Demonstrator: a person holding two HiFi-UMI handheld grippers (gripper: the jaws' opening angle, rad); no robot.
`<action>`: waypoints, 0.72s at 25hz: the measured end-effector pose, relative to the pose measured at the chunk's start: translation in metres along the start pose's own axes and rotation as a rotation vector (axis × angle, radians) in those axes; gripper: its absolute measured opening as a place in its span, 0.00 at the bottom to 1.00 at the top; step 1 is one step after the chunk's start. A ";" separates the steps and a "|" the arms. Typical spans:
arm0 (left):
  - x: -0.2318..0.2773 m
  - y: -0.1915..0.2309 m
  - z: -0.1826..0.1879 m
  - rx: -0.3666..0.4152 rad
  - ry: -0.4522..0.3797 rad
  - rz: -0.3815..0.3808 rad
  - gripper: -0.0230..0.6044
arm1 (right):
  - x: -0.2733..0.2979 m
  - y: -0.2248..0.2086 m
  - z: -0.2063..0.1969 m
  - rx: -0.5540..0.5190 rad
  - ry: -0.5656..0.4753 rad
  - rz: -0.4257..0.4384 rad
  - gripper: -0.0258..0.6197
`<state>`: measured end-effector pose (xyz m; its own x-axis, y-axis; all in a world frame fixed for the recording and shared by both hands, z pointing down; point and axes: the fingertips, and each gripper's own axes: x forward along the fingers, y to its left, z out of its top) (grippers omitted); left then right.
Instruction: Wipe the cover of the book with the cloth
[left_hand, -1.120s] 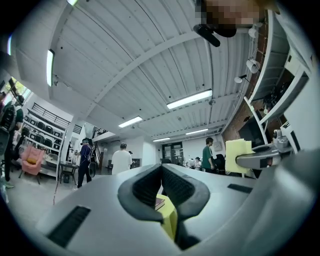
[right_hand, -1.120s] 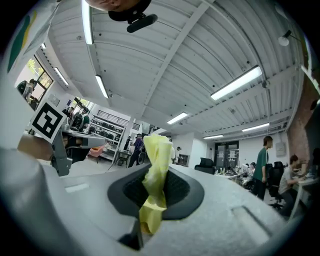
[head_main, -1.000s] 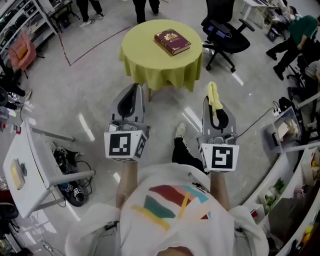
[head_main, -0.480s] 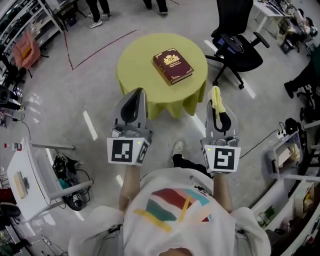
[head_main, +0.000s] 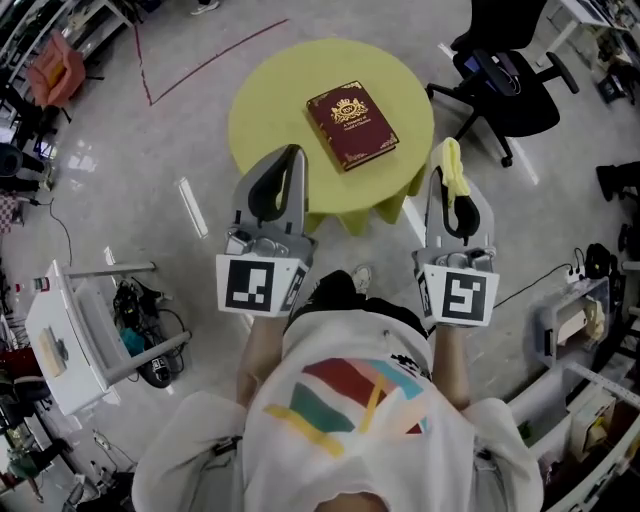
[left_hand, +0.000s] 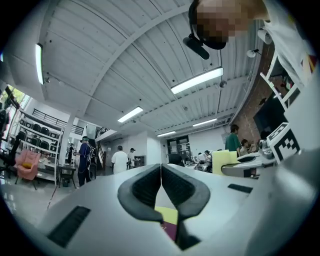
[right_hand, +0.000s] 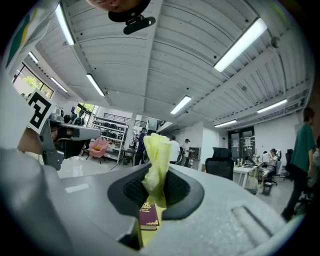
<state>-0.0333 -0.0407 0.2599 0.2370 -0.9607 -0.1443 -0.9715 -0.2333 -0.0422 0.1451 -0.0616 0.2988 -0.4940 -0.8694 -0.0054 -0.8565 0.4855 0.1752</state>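
Head view: a maroon book is seen lying closed on a round table draped in yellow-green, ahead of both grippers. The left gripper is held clenched and empty, jaws pressed together. A yellow cloth is pinched in the right gripper, standing up from its tips.

The book, at twelve o'clock on the surface, bears gold print too small to read; nothing else is legible.
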 end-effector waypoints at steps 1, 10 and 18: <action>0.005 0.001 0.002 -0.001 -0.003 -0.003 0.06 | 0.004 -0.002 0.000 0.007 -0.004 -0.002 0.08; 0.073 -0.002 0.009 -0.022 -0.052 -0.089 0.06 | 0.039 -0.030 0.015 -0.020 -0.042 -0.066 0.08; 0.107 0.024 0.018 -0.068 -0.108 -0.112 0.07 | 0.075 -0.034 0.031 -0.063 -0.074 -0.108 0.08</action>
<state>-0.0315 -0.1467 0.2257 0.3399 -0.9073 -0.2476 -0.9362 -0.3515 0.0028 0.1321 -0.1405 0.2618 -0.4109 -0.9062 -0.0999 -0.8954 0.3805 0.2311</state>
